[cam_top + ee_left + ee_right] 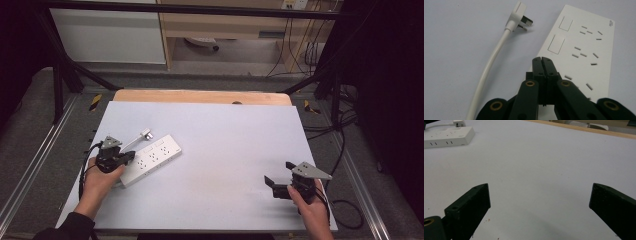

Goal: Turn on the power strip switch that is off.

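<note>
Right gripper (280,180): jaws spread wide, low over bare white table (225,150), near right.
Left gripper (131,156): jaws pressed together, empty, tips above power strip (150,159).
Power strip: flat, left side.
Plug (520,18): lying beside strip's far end.

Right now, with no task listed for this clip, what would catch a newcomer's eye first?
The white power strip lies on the left side of the table, its plug lying loose beside it, not plugged in. The left gripper is shut, tips over the strip's near end. The right gripper hangs wide open over bare table at the right.
</note>
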A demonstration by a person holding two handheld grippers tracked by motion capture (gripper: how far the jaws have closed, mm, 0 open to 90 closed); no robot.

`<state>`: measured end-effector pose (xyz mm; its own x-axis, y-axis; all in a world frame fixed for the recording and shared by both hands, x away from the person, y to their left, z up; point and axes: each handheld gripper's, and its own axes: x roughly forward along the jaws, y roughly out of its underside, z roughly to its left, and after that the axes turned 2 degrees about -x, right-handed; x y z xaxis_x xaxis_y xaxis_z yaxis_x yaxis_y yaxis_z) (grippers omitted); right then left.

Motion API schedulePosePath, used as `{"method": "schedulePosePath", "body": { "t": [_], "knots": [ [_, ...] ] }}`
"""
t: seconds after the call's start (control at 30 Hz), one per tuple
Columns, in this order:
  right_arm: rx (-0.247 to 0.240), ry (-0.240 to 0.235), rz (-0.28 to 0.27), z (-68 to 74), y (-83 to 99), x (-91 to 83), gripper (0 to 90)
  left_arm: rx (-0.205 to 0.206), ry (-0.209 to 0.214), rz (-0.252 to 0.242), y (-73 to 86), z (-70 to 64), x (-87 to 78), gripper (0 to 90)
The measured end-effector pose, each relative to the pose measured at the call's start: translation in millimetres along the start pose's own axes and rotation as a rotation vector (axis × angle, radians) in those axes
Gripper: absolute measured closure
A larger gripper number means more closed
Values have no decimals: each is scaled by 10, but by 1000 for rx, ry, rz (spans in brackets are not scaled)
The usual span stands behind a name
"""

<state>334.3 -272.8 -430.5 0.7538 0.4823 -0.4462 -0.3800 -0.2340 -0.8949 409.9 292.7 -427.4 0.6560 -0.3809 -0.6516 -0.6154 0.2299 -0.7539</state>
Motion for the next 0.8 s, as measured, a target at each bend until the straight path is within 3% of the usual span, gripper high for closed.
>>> {"method": "schedulePosePath", "body": {
  "t": [0.8],
  "knots": [
    [-4,-2,5,4,1,6,40,-2,5,0,1,-5,13,900]
  ]
}}
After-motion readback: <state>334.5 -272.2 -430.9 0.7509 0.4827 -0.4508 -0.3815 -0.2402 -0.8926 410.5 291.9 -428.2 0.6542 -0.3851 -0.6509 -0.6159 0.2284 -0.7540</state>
